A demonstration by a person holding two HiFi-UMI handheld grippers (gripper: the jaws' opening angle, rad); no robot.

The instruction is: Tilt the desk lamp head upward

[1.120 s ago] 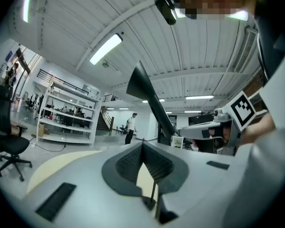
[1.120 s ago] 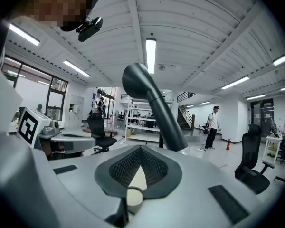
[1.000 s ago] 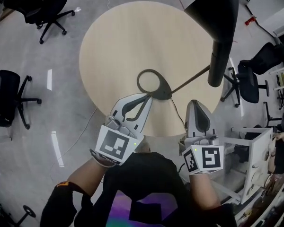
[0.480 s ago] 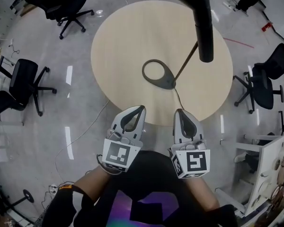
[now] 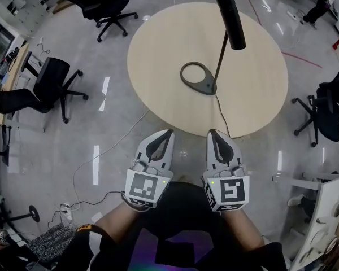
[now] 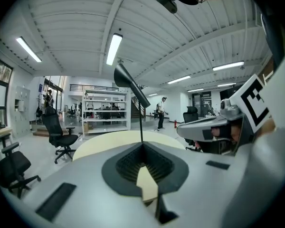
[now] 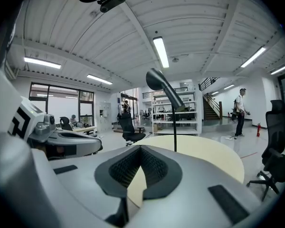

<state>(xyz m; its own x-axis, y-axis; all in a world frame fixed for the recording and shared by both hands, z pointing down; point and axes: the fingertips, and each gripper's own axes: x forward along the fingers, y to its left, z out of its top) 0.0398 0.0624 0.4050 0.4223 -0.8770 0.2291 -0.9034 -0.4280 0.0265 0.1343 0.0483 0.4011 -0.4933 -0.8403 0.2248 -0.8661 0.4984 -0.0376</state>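
A black desk lamp stands on the round beige table. Its ring-shaped base lies near the table's middle, and a thin stem rises to the long dark lamp head at the top of the head view. My left gripper and right gripper hang side by side over the floor, short of the table's near edge. Both are shut and empty. The lamp head shows far beyond the left jaws in the left gripper view, and the lamp head likewise in the right gripper view.
Black office chairs stand at the left, the top left and the right. A lamp cable runs off the table's near edge. Another cable lies on the grey floor. Shelving and a distant person are beyond the table.
Both grippers have drawn back from the table toward my body; the left one was over the table's edge near the lamp base and is now over the floor. The lamp looks farther away.
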